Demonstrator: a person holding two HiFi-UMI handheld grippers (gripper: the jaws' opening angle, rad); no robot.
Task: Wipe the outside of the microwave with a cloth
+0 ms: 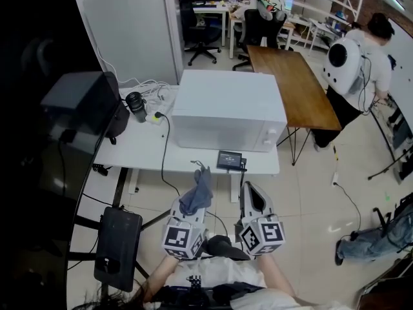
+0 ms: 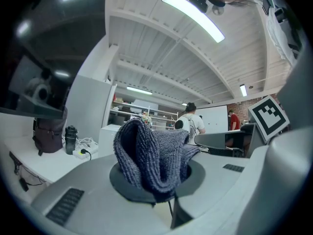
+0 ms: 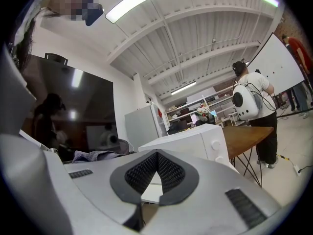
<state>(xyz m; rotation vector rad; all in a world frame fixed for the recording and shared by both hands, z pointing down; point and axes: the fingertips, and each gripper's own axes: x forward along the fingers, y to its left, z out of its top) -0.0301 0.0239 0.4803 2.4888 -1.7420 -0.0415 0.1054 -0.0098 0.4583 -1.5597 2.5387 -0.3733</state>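
Observation:
The white microwave (image 1: 229,108) stands on a white table (image 1: 142,148), its door and knobs facing right. Both grippers are held low, in front of the table's near edge and apart from the microwave. My left gripper (image 1: 193,206) is shut on a blue-grey knitted cloth (image 1: 199,191) that sticks up past its jaws. In the left gripper view the cloth (image 2: 154,158) bulges out between the pads. My right gripper (image 1: 252,191) is beside it, shut, with nothing in it. From the right gripper view the microwave (image 3: 195,141) is ahead and the cloth (image 3: 93,155) lies to the left.
A small black device (image 1: 229,159) lies at the table's front edge. A black bottle (image 1: 136,106), a power strip and cables (image 1: 155,116) sit left of the microwave. A large dark monitor (image 1: 84,102) stands left. A wooden table (image 1: 293,86) and a person (image 1: 355,63) are at right.

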